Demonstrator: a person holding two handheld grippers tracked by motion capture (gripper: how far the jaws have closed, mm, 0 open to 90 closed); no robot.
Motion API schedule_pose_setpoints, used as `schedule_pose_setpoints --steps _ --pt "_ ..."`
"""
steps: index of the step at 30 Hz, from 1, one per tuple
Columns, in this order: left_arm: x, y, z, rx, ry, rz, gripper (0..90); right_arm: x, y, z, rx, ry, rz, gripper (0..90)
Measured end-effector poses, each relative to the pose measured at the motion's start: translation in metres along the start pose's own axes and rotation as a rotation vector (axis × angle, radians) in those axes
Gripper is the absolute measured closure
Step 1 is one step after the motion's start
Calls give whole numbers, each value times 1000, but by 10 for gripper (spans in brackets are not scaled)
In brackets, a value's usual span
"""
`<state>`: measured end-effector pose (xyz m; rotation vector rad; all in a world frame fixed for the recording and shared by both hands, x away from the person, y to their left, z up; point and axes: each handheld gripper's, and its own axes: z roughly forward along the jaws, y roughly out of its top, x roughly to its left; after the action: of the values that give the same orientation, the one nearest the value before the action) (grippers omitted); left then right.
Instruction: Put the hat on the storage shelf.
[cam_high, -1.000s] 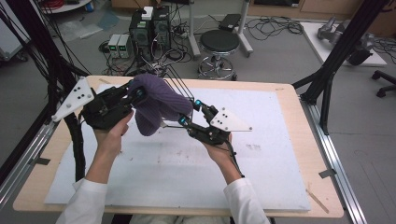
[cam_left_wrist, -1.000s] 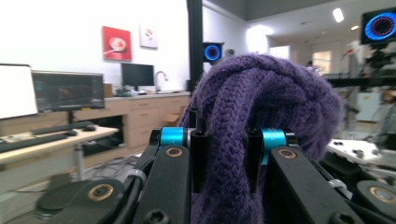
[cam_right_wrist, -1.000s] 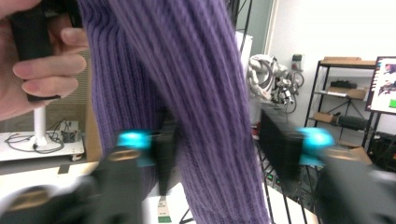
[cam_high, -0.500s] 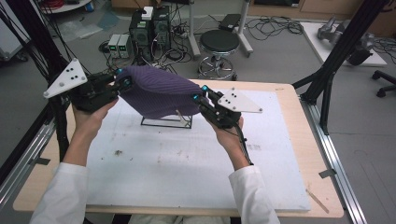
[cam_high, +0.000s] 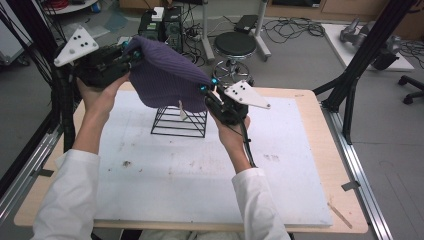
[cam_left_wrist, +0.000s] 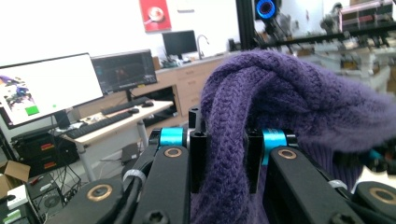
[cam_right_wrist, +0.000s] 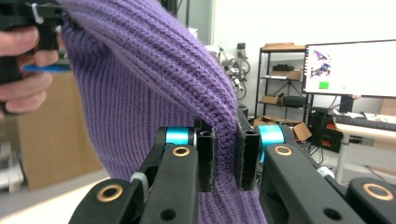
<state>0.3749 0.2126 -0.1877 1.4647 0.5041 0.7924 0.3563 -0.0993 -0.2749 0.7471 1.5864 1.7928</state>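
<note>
The counter (cam_high: 300, 165) is being covered across most of its top by a white sheet (cam_high: 165, 175), which is being marked by a few dark smudges near the left forearm. A wooden border is being left exposed around the sheet.

A purple knitted hat (cam_high: 167, 75) is being held stretched in the air above the far part of the counter, between the two grippers. It is being kept clear of the sheet. Its lower edge is being seen across the top of a black wire rack (cam_high: 179, 122) in the high view; whether the two are touching cannot be told.

The black wire rack is being supported on the white sheet, just below the hat, between the two hands.

The left gripper (cam_left_wrist: 223, 161) is being held up at the left, beyond the counter's edge, with its jaws clenched on a thick fold of the hat's knit. In the left gripper view the fabric is being pinched between the two black jaws and is bulging above them.

The right gripper (cam_right_wrist: 227, 158) is being held lower, near the rack's right side, and is likewise clamped on the hat's ribbed edge. The knit is being squeezed thin between its jaws.

Both forearms are being covered by white sleeves (cam_high: 75, 200).
</note>
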Motion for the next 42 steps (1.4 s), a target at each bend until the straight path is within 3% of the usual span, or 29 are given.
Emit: schedule_pose_setpoints --steps 2,7,11,13,20,26,27,28,31,36,42 --pt "2 6 4 -15 15 -16 788 0 4 4 -12 -9 33 827" --pt "7 18 11 -27 46 0 788 2 14 14 -21 -46 46 826" --pt "10 17 12 -18 59 6 788 3 14 18 -8 -44 53 826" --pt "11 14 12 -13 73 7 787 5 10 22 9 -50 33 825" --pt "11 5 13 -3 65 -8 786 4 3 24 32 -67 37 823" --pt "7 -7 19 59 59 -1 783 -4 -8 25 89 -95 62 819" --pt "7 -9 20 78 57 -8 783 -5 -10 25 100 -101 68 819" --pt "6 -15 22 128 46 -10 783 -6 -13 25 115 -106 75 818" --pt "4 -26 24 173 40 4 782 -9 -24 25 159 -121 88 817" --pt "4 -42 27 219 38 12 782 -9 -44 27 227 -123 114 813" --pt "5 -64 29 252 37 -20 782 -5 -69 29 296 -137 148 808"
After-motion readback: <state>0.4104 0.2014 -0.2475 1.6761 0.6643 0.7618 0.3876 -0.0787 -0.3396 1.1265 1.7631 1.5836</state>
